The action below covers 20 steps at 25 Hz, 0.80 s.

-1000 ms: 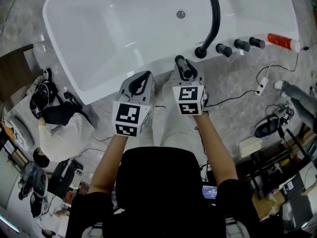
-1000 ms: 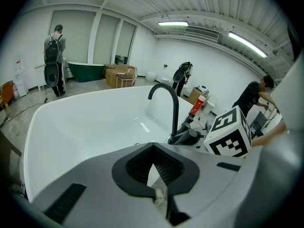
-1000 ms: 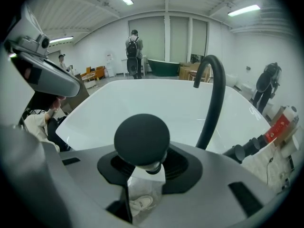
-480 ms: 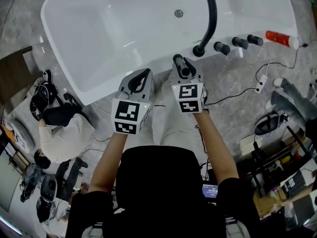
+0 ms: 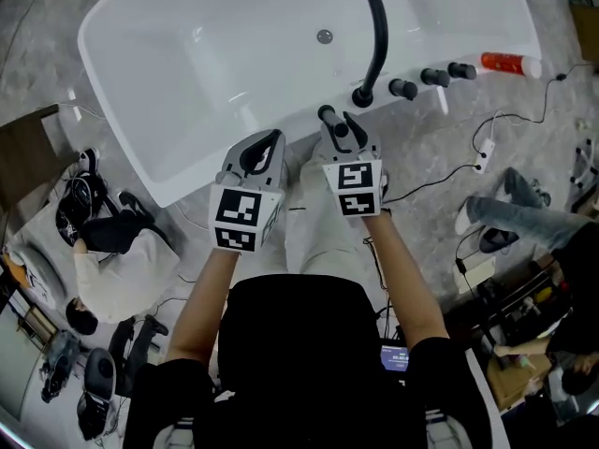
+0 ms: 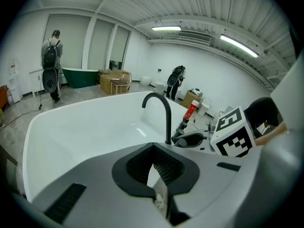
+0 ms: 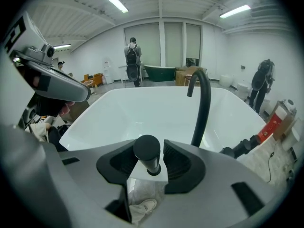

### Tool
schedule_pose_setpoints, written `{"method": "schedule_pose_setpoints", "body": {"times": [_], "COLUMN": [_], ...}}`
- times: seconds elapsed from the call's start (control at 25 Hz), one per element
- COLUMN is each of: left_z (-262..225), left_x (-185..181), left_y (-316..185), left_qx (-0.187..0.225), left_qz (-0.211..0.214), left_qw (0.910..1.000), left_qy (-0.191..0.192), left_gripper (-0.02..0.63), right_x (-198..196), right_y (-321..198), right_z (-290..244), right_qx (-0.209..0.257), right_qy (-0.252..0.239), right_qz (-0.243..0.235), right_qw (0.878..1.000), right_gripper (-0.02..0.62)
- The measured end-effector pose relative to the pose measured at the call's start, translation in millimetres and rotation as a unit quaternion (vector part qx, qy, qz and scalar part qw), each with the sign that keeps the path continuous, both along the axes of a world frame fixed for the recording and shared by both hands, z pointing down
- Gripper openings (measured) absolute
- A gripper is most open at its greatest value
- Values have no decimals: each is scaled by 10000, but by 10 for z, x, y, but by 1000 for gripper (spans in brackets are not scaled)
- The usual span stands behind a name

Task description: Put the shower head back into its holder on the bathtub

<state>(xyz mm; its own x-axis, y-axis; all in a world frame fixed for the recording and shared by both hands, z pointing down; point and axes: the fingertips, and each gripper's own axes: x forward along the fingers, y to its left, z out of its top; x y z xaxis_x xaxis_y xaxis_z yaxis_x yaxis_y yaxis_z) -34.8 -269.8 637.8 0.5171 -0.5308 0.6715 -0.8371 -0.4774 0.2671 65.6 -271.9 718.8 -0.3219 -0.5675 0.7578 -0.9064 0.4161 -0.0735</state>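
The person stands at the near side of the white bathtub (image 5: 201, 59), both bare forearms stretched forward side by side, with the grippers tipped down at the rim.

The right gripper (image 5: 339, 127), at about 1 o'clock from the person, has its jaws around the black shower head (image 7: 147, 152), which stands upright at the tub's rim. The jaws are opening, and a sliver of gap shows on one side of the handle. I can't make out the holder itself.

The left gripper (image 5: 270, 141), at 11 o'clock and just beside the right one, has its jaws drawn together on nothing.

Straight ahead at 12 o'clock the basin lies wide open. At 1 o'clock, near the right gripper, the arched black faucet (image 5: 374, 36) rises from the rim. A row of black knobs (image 5: 432, 77) runs on toward 2 o'clock, ending at a red bottle (image 5: 504, 63). A cable (image 5: 440, 183) trails across the floor at 3 o'clock, near another person's legs (image 5: 524, 215).
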Motion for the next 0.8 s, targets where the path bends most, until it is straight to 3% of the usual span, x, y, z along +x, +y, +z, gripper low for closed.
{"method": "schedule_pose_setpoints", "body": {"times": [0.32, 0.48, 0.8], "left_z": [-410, -724, -1385], "left_x": [-34, -50, -137], "left_y": [178, 274, 457], "left_qx": [269, 486, 1089], "left_qz": [309, 458, 642], "left_qw": [9992, 9978, 9918], "left_qy": [-28, 14, 189], "left_gripper": [12, 12, 12], "right_x": [113, 139, 190], "right_y": [227, 397, 591], "right_z": [-454, -806, -1683], "right_qx": [198, 339, 1020], "right_qy": [-156, -339, -467], "right_qz": [517, 671, 971], "right_qw": [9983, 9966, 9889], "right_gripper": [150, 100, 52]}}
